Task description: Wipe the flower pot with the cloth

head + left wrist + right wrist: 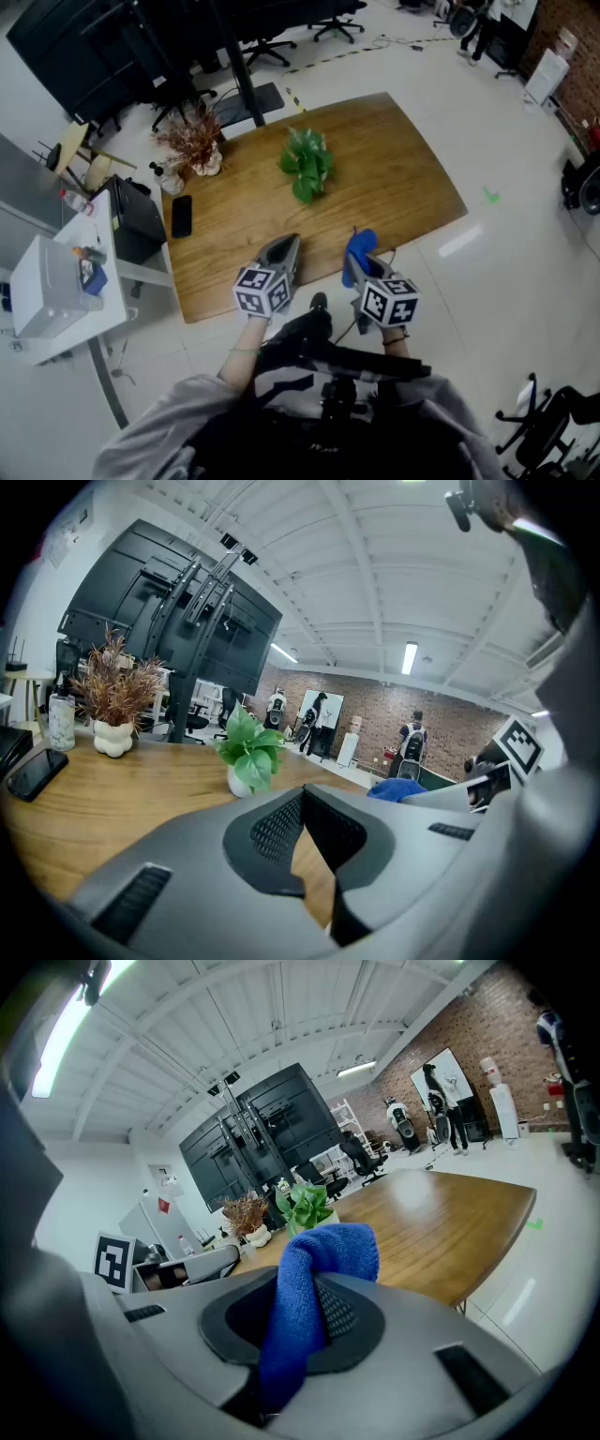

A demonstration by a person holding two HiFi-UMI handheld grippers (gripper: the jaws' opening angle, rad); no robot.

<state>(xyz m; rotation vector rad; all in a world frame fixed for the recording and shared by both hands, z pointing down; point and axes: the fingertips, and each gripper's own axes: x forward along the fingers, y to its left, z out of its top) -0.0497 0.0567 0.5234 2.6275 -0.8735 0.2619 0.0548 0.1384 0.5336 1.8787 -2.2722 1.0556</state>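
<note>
A green leafy plant in a small white flower pot [306,167] stands near the middle of the wooden table [403,178]. In the left gripper view the pot [239,782] is just beyond my jaws; in the right gripper view it [324,1219] is farther off, behind the cloth. My right gripper [360,249] is over the table's near edge, shut on a blue cloth [317,1265] that bulges above the jaws. Beside it, my left gripper [287,246] is shut with nothing in it; its tips meet [302,795].
A dried plant in a lumpy white vase [195,145] and a black phone [181,216] lie on the table's left part. A black box [133,220] and white cabinet [56,291] stand left of the table. Several people stand far off by a brick wall [412,738].
</note>
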